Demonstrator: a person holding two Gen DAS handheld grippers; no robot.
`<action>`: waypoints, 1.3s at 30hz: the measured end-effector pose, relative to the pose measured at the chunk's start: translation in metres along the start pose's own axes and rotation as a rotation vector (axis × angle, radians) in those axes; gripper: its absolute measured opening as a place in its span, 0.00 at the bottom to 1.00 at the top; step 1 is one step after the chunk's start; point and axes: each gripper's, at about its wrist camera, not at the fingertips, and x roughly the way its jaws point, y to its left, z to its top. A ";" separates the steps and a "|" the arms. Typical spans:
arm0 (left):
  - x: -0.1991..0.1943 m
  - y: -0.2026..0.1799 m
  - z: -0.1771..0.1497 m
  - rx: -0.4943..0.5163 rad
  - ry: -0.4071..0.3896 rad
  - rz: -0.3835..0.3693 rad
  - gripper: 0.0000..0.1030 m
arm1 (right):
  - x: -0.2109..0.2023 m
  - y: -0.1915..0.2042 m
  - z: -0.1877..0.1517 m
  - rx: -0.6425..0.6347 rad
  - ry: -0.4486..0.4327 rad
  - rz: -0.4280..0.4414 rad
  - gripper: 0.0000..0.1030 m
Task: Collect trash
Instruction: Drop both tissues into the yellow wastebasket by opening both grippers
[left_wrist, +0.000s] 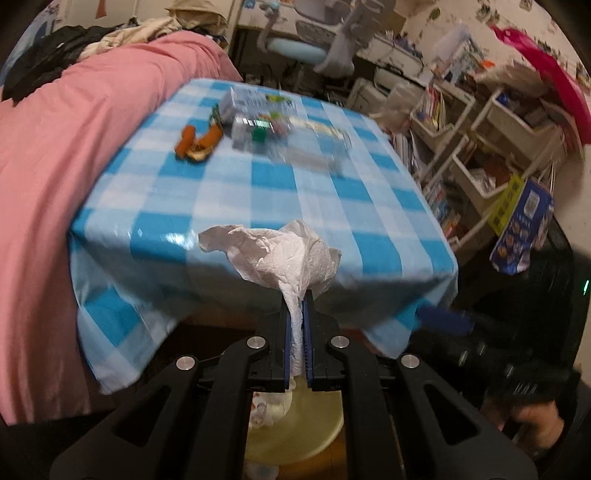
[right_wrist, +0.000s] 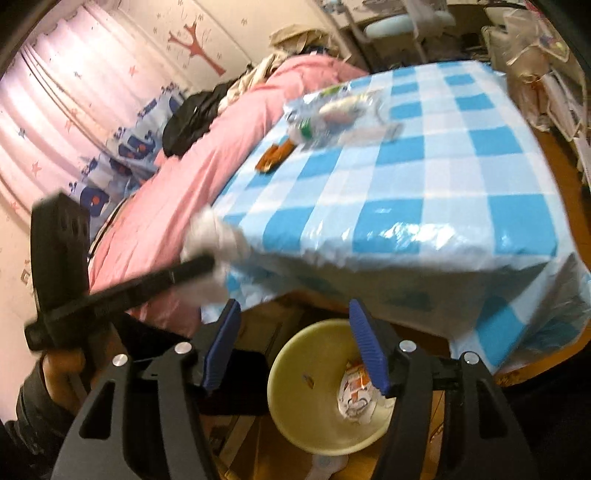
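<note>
Left tool clamped a crumpled tissue just above the bin; right tool, open and empty, hung directly over it.

Left gripper and right gripper: black plastic linkage arms with triangular cut-outs, joined by round silver screws (four visible on each). Ribbed blue pads line the black fingers. The person's hand emerges from a dark sleeve.
</note>
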 end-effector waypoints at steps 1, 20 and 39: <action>0.002 -0.003 -0.005 0.008 0.016 0.003 0.05 | -0.002 -0.001 0.001 0.004 -0.016 -0.007 0.58; 0.026 -0.039 -0.043 0.162 0.187 0.086 0.53 | -0.017 -0.014 0.004 0.041 -0.070 -0.032 0.63; 0.010 -0.014 -0.027 0.037 0.032 0.167 0.68 | -0.013 -0.011 0.001 0.029 -0.051 -0.038 0.63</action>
